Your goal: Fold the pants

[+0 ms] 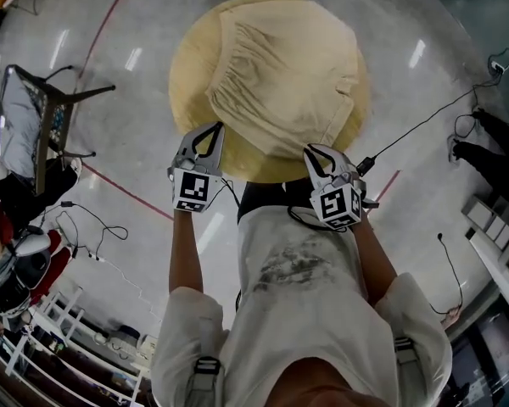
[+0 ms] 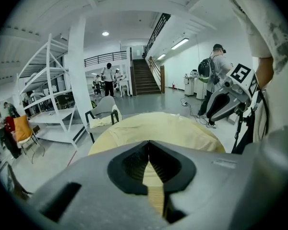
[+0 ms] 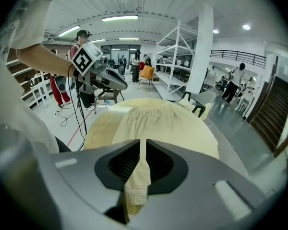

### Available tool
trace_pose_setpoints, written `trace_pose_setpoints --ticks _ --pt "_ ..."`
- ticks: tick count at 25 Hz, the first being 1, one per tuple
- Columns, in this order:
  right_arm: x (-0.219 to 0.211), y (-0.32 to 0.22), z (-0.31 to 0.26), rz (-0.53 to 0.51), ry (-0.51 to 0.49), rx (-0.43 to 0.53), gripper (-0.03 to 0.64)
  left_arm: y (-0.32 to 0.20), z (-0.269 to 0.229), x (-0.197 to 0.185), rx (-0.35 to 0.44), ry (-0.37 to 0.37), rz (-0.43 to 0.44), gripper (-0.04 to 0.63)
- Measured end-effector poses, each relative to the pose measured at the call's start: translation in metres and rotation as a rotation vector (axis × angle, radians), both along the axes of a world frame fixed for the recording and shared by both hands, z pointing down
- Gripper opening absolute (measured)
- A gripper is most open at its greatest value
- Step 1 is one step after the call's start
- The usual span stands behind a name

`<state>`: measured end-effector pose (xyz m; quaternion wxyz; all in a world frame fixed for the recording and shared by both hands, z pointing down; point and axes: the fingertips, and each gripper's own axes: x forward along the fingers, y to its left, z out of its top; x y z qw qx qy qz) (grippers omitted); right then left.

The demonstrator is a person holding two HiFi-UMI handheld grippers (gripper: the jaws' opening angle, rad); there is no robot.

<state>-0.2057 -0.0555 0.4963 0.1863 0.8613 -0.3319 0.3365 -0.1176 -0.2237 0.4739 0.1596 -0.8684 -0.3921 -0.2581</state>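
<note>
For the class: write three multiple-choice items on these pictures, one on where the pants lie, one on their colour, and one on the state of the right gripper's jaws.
1. Where do the pants lie?
A. On the round table
B. On the floor
C. Over a chair

2. What colour are the pants?
A. Blue
B. Pale yellow
C. Black

3. How do the jaws of the right gripper stand?
A. Wide apart and empty
B. Closed on a strip of the pants
C. Closed on a cable

Key:
1 A: the head view shows them spread on the tabletop.
2 B: they look pale yellow in every view.
3 B: the right gripper view shows cloth pinched between the jaws.
</note>
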Motion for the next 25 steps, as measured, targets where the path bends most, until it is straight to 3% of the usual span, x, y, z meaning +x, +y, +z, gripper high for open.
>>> trace_pose_setpoints --ticks 13,25 --pt "-0.008 0.009 0.044 -0.005 -0.088 -0.04 0.095 0.012 0.058 0.005 0.055 -0.092 0.118 0.074" --pt "-0.019 -0.003 0.085 -0.09 -0.167 -0.083 0.172 0.005 0.112 0.011 0.16 -0.164 0.254 0.157"
